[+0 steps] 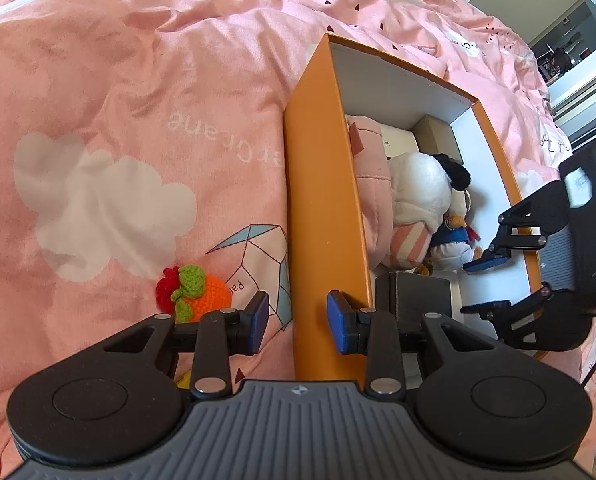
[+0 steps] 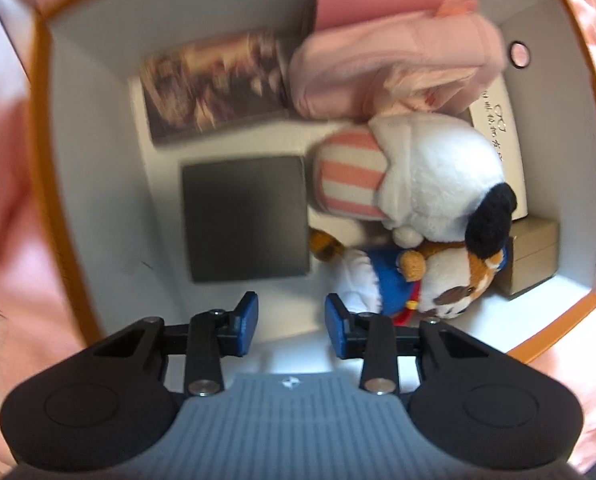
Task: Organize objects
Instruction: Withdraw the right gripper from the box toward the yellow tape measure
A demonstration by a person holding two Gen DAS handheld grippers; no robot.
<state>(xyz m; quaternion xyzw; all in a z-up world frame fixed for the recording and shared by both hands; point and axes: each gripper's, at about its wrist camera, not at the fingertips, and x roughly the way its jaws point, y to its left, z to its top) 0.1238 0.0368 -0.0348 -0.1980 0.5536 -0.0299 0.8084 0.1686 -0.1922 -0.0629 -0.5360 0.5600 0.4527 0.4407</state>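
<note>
An orange box [image 1: 322, 208] with white inside walls [image 2: 97, 184] stands on the pink bedspread. It holds a white plush dog [image 2: 430, 184], a pink plush [image 2: 382, 68], a small calico cat plush in blue [image 2: 430, 284], a black square box [image 2: 245, 218] and a picture book [image 2: 213, 84]. A crocheted orange fruit [image 1: 195, 294] with green leaves lies on the bed left of the box. My left gripper [image 1: 298, 322] is open and empty, beside the fruit, straddling the box's wall. My right gripper [image 2: 291, 322] is open and empty above the box's inside; it also shows in the left wrist view [image 1: 484, 284].
A tan small box [image 2: 532, 258] and a white card with writing [image 2: 500, 136] lie against the box's far side. The rumpled pink bedspread [image 1: 117, 120] surrounds the box. A room doorway [image 1: 570, 40] shows beyond the bed.
</note>
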